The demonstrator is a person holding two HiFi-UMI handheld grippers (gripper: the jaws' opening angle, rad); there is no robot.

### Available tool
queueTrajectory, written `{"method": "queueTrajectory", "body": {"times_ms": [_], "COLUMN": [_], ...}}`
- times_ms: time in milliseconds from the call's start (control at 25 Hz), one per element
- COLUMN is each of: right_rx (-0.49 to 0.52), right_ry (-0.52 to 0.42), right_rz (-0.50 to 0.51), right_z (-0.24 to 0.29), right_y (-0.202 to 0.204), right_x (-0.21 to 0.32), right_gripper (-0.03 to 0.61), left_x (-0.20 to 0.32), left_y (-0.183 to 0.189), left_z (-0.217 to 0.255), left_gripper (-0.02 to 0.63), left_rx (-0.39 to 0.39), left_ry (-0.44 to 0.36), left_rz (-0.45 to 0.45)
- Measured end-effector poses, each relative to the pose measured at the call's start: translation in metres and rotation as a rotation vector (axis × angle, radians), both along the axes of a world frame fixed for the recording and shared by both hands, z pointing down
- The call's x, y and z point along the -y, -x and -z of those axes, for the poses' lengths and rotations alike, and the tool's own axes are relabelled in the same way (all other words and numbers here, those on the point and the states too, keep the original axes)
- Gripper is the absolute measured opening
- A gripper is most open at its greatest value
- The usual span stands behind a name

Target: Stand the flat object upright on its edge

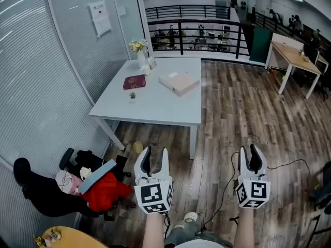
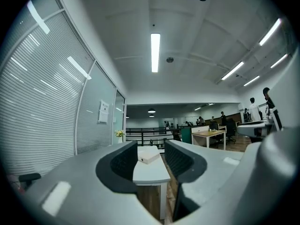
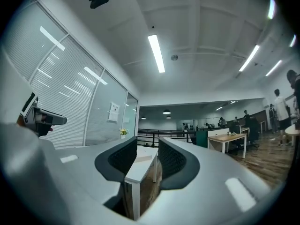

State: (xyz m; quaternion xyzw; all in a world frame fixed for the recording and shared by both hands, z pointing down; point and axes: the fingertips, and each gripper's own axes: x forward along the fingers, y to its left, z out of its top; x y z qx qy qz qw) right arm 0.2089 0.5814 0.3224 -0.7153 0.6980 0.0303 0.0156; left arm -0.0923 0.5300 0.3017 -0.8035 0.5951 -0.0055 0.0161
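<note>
Your left gripper [image 1: 155,156] and right gripper [image 1: 249,156] both hang over the wood-plank floor [image 1: 243,123], near you and well short of the table [image 1: 155,105]. Each one's ribbed dark jaws stand apart with nothing held between them, as the left gripper view [image 2: 151,161] and the right gripper view [image 3: 147,158] show. The table is a smooth white rectangle on white legs. A thin maroon book [image 1: 134,81] lies flat toward its far left. A pale, shallow rectangular box [image 1: 179,82] lies flat to the right of the book. A white vase [image 1: 140,61] holding pale flowers stands at the far left corner. A tiny green plant [image 1: 132,95] sits just nearer than the book.
</note>
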Motion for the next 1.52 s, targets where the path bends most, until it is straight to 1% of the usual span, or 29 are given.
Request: {"method": "queueTrajectory", "body": {"times_ms": [80,160,240,320,600,720,880,1000,1240,1520], "right_rx": [0.007,0.009,0.009,0.007,-0.001,-0.01,0.012,0.01,0.014,0.025], "right_ry": [-0.012,-0.018,-0.017,-0.009,0.023,0.033,0.04,0.049,0.053,0.049], "right_rz": [0.002,0.011,0.026,0.034,0.032,0.033,0.038,0.042,0.066,0.104], "right_z": [0.0,0.0,0.0,-0.001,-0.007,-0.009,-0.015,-0.019,-0.027,-0.026], "right_y": [0.002,0.006,0.01,0.014,0.018,0.015,0.009,0.005,-0.008,-0.03], "right_x": [0.012,0.025,0.038,0.049,0.075,0.087,0.106,0.127,0.185,0.277], "right_gripper": [0.19,0.243,0.292,0.31,0.334,0.336,0.339,0.339,0.339,0.339], "left_x": [0.014,0.029,0.043,0.055,0.086,0.098,0.116,0.133,0.183,0.261], "left_y": [0.004,0.007,0.009,0.011,0.017,0.02,0.018,0.015,0.001,-0.022], "left_z": [-0.001,-0.001,-0.001,0.0,-0.009,-0.012,-0.017,-0.02,-0.028,-0.03], "left_gripper": [0.225,0.281,0.306,0.319,0.325,0.325,0.325,0.325,0.325,0.325], "left_rx": [-0.003,-0.006,-0.015,-0.023,-0.027,-0.029,-0.026,-0.024,-0.027,-0.025], "left_ry": [-0.006,-0.01,-0.014,-0.015,0.003,0.011,0.022,0.024,0.03,0.033], "left_rz": [0.005,0.008,0.01,0.008,0.003,0.014,0.025,0.031,0.049,0.079]}}
